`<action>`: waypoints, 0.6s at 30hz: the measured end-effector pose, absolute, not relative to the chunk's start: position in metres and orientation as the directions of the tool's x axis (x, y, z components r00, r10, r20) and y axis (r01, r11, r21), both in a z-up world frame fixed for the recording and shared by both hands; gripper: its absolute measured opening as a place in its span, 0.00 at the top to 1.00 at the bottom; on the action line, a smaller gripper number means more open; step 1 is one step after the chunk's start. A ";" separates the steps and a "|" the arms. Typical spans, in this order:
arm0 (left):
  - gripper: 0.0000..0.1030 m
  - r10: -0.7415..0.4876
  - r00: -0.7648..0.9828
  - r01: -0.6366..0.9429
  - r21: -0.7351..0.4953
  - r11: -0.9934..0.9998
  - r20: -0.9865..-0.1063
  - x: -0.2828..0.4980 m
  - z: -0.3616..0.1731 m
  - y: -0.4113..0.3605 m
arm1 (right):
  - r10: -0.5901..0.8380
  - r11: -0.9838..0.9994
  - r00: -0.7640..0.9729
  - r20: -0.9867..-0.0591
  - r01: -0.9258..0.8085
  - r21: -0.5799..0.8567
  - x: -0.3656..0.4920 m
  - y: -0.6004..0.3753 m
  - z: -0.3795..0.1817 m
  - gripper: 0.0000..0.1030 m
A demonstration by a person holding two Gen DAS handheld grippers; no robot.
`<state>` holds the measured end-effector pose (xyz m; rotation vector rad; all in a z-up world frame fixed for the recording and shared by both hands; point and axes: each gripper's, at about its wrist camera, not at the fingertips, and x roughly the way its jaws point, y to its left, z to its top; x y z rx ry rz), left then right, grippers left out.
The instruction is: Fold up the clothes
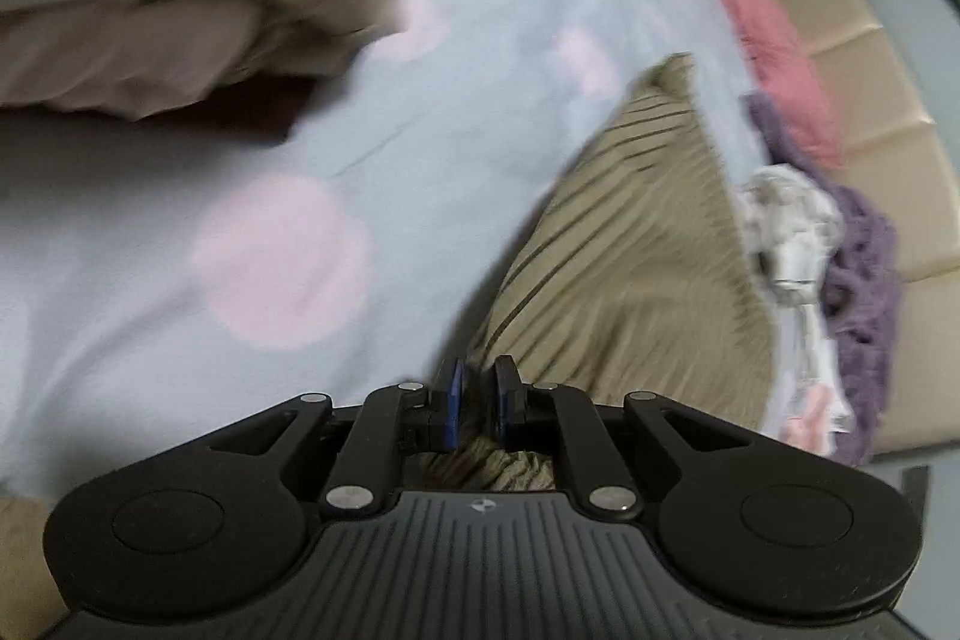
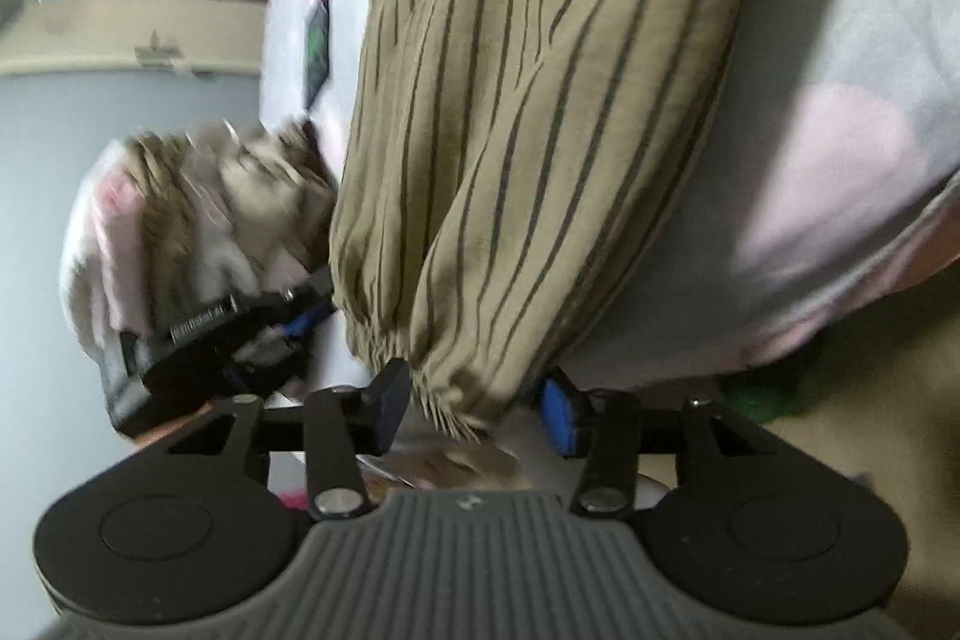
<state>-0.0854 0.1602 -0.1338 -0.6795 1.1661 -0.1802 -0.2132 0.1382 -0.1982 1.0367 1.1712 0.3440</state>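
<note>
An olive garment with dark stripes [image 1: 630, 244] lies on a pale blue bedsheet with pink dots [image 1: 282, 256]. My left gripper [image 1: 478, 394] is shut on the garment's gathered edge, with cloth bunched between the blue pads. In the right wrist view the same striped garment [image 2: 540, 100] hangs down to my right gripper [image 2: 474, 409], whose fingers stand apart around its gathered cuff without pinching it. The left gripper [image 2: 240, 328] also shows there, at the garment's left edge.
A pile of beige and pink clothes [image 1: 150, 10] lies at the upper left on the bed. Pink, purple and white clothes [image 1: 840, 232] are heaped at the bed's right edge beside a beige padded surface [image 1: 888, 100]. A dark card [image 2: 318, 40] lies on the sheet.
</note>
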 end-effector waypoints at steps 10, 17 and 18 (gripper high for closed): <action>0.71 -0.354 0.427 -0.120 -0.440 0.890 -0.832 -0.088 -0.093 0.154 | 0.532 0.805 0.362 -0.766 0.066 0.590 -0.187 0.044 -0.119 0.45; 0.71 -0.400 0.489 0.059 -0.428 0.902 -0.775 -0.114 -0.066 0.102 | 0.421 0.897 0.404 -0.812 -0.051 0.440 -0.146 -0.003 -0.070 0.41; 0.71 -0.415 0.487 0.094 -0.426 0.900 -0.769 -0.118 -0.064 0.089 | 0.412 0.903 0.407 -0.816 -0.060 0.426 -0.139 -0.006 -0.068 0.41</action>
